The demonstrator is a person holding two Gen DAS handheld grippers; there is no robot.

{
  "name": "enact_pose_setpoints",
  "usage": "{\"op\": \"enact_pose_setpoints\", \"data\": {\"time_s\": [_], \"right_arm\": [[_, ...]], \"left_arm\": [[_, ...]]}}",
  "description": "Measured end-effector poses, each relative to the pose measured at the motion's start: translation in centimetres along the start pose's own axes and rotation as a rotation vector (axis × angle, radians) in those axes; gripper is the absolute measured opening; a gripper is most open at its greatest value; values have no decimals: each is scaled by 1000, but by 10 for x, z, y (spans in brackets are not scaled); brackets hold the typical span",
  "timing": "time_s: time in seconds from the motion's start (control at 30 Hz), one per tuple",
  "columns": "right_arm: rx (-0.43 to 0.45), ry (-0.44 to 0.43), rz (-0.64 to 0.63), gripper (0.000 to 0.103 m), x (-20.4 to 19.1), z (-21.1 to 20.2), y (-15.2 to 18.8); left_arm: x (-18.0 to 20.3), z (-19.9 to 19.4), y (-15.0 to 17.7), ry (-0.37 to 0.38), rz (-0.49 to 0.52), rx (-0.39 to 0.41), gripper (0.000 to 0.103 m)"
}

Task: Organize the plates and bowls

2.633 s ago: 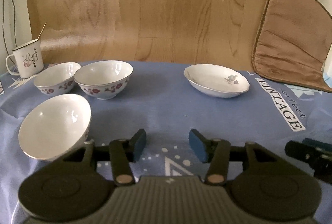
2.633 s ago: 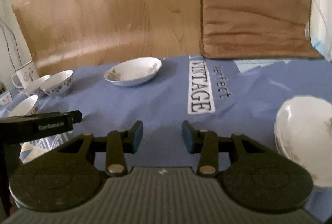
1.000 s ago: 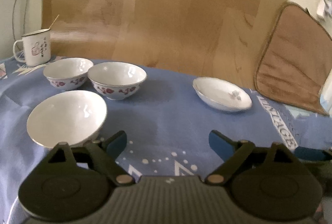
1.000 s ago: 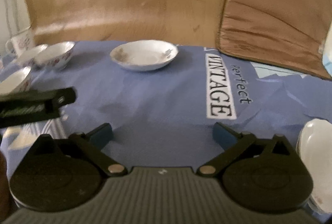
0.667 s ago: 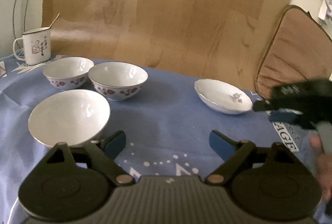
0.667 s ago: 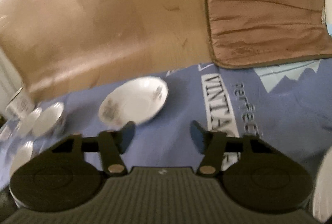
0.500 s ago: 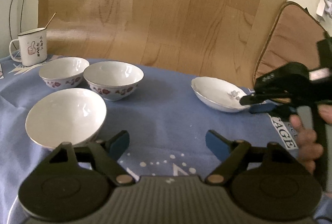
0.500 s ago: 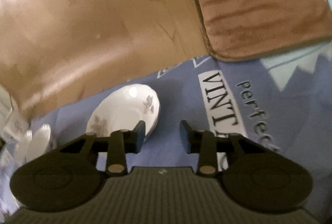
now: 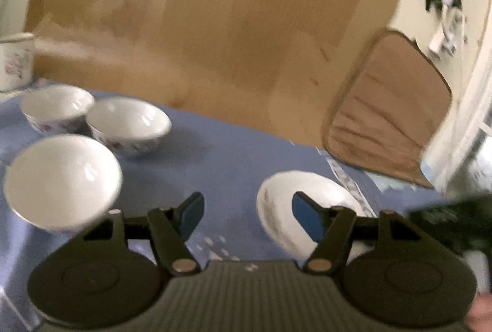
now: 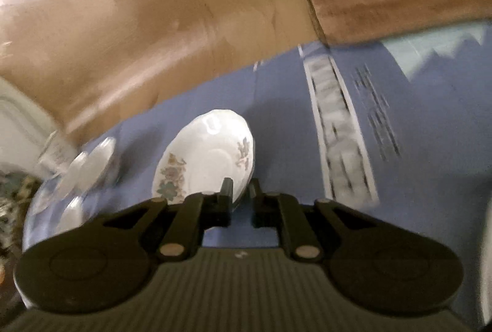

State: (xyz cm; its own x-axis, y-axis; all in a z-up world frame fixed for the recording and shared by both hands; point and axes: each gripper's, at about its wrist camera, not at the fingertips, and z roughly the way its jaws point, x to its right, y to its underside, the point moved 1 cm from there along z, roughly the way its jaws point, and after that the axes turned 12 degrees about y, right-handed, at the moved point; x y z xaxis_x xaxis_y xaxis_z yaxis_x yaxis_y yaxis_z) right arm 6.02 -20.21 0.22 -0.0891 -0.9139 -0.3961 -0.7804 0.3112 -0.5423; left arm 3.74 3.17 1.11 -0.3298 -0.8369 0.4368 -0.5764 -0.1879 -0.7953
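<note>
Gripping the near rim of the flowered plate [image 10: 209, 160] is what my right claw [image 10: 239, 193] is doing: fingers pinched narrow with the plate edge between them, plate tilted up off the blue cloth on the worktop [image 10: 415, 123], far edge looks raised, though blur makes contact with the cloth hard to call. Left wrist view shows the same plate [image 9: 276, 203] just past my left claw [image 9: 247, 213], which hangs wide apart and holds nothing; its right pad overlaps the plate in the picture, but I cannot tell if it touches. 3 bowls sit off to the left: the plain white bowl [image 9: 61, 181] nearest, the 2 patterned bowls [image 9: 129, 126] [image 9: 57, 107] behind it touching or nearly so, an enamel mug [image 9: 15, 61] at the far left edge. A white blur at the right edge of the right wrist view could be more plates, too cut off to say. I judge the step as pick-up of the lone plate, early in the task, bowls not yet stacked. Next move calls for carrying the plate level with a firm pinch, since a rim-only grip on glazed ceramic can slip or pivot, then lowering it flat wherever plates are being gathered; left claw is free for nesting the bowls.
</note>
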Motion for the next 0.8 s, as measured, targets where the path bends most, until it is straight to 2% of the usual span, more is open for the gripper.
{"op": "enact_pose_setpoints", "data": {"time_s": [0.1,0.13,0.17,0.27,0.37,0.43,0.57,0.6,0.8], "right_arm": [[-20,-44,-20,12,17,-31,30],[-21,-51,-35,12,20,-41,40],[-19,-46,-46,12,22,-46,48],[14,-16,-61,14,31,-58,66],[36,-32,-35,17,36,-60,71],[45,-38,-23,17,37,-58,73],[80,-35,-37,15,39,-61,73],[100,-25,-51,15,42,-66,73],[270,82,-74,15,73,-106,64]], "left_arm": [[5,6,6,89,6,-83,50],[7,9,8,120,14,-111,41],[10,12,11,147,25,-141,32],[22,15,21,217,69,-210,18],[35,12,29,211,118,-226,18],[36,8,31,200,110,-218,18],[31,5,28,237,-64,-235,15],[36,4,28,255,-81,-235,15],[111,24,21,305,36,-237,15]]}}
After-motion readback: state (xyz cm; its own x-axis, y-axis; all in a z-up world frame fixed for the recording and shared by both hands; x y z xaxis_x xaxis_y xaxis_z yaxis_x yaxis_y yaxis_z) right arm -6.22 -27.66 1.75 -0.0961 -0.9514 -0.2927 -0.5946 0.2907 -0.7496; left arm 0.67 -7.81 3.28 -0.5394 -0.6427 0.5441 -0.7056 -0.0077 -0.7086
